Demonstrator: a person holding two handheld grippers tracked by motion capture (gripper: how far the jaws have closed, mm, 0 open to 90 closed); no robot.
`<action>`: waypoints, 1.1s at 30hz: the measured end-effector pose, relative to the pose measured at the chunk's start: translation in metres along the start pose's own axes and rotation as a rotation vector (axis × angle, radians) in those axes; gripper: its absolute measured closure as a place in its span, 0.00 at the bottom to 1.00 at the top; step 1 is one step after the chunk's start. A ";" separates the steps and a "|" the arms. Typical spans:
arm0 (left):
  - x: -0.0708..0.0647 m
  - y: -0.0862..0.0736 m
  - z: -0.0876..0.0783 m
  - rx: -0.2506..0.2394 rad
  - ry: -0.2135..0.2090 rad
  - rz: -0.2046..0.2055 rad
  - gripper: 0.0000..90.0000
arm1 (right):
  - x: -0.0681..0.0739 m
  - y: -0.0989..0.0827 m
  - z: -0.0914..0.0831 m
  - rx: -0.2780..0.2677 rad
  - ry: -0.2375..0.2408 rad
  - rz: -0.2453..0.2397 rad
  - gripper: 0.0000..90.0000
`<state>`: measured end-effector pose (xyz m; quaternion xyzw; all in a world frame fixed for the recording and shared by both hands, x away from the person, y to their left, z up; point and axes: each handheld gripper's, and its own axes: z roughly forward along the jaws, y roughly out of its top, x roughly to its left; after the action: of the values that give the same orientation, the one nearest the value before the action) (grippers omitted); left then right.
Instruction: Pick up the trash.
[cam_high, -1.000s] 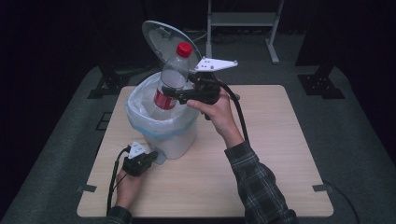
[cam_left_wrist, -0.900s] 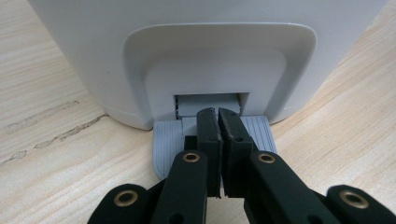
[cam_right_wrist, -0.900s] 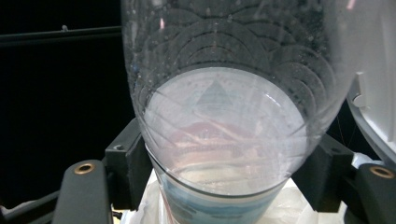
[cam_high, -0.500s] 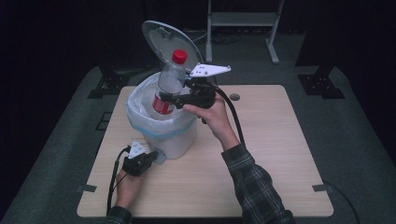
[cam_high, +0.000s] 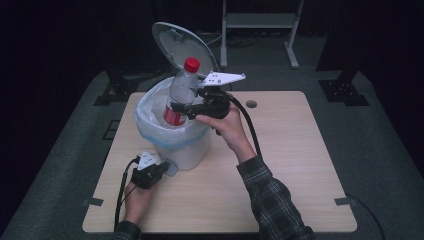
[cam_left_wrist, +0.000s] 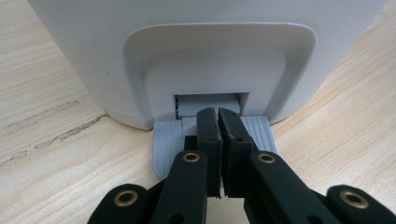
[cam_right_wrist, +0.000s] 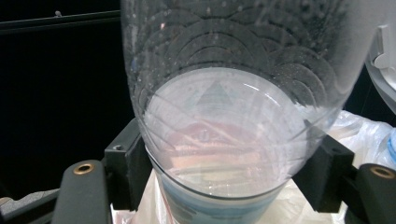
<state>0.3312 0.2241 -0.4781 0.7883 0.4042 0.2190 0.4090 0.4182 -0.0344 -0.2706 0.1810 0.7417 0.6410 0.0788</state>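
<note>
A clear plastic bottle with a red cap and a red label hangs tilted over the mouth of a white pedal bin. My right gripper is shut on the bottle's middle, coming in from the right. In the right gripper view the bottle sits squeezed between the black fingers. My left gripper is low at the bin's front. Its jaws are shut, and the gripper rests on the grey pedal at the foot of the bin.
The bin's grey lid stands up and open behind the bottle. A whitish liner bag is folded over the rim and also shows as a bag under the bottle. The wooden table stretches to the right. A metal stand is beyond it.
The right hand has brought the bottle slightly down and to the left, more squarely over the bin's mouth. The left gripper has stayed on the pedal and the lid has stayed up.
</note>
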 end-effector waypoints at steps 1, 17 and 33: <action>0.000 0.000 0.000 0.000 0.000 0.001 0.98 | -0.001 -0.001 0.000 0.005 -0.001 0.003 0.31; 0.000 0.000 0.000 0.000 0.001 0.001 0.98 | 0.000 0.000 -0.004 0.003 -0.012 0.006 0.26; -0.001 0.000 0.000 -0.004 0.002 -0.004 0.98 | -0.002 -0.010 -0.043 0.001 -0.053 0.007 0.25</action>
<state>0.3312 0.2234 -0.4783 0.7864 0.4056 0.2201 0.4107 0.4033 -0.0753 -0.2734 0.2006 0.7390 0.6359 0.0963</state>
